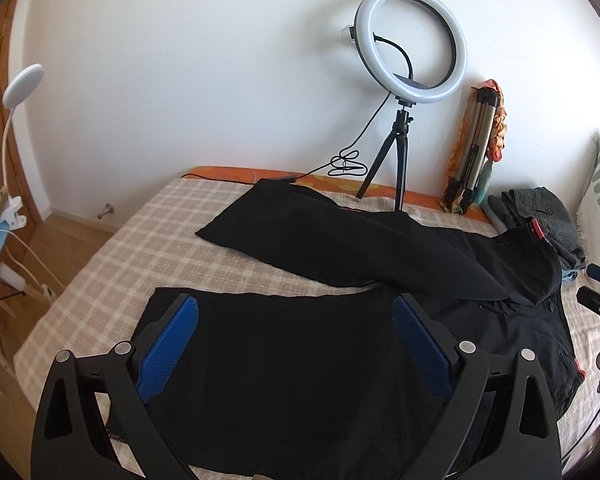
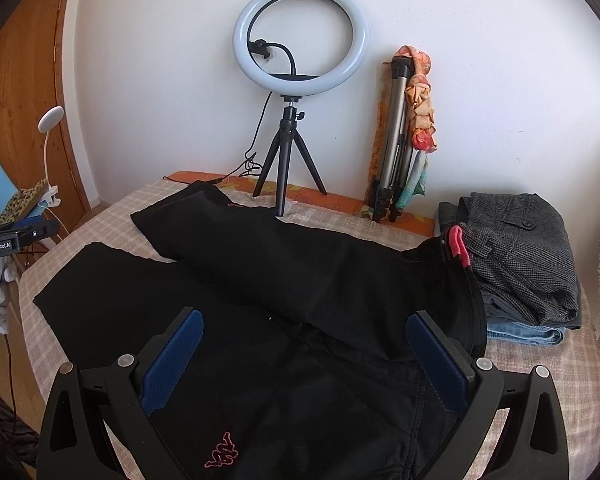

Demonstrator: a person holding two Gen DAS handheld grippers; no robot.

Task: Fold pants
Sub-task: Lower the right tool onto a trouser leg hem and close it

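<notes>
Black pants lie spread on a checked bed cover, legs pointing left, the far leg angled away from the near one. My left gripper is open and empty, hovering over the near leg. In the right wrist view the pants show a red logo near the waist and a red tag at the right. My right gripper is open and empty above the waist area. The right gripper's edge shows in the left wrist view.
A ring light on a tripod and a folded tripod stand at the back wall. A stack of folded clothes sits at the bed's right. A clip lamp and door are left, off the bed.
</notes>
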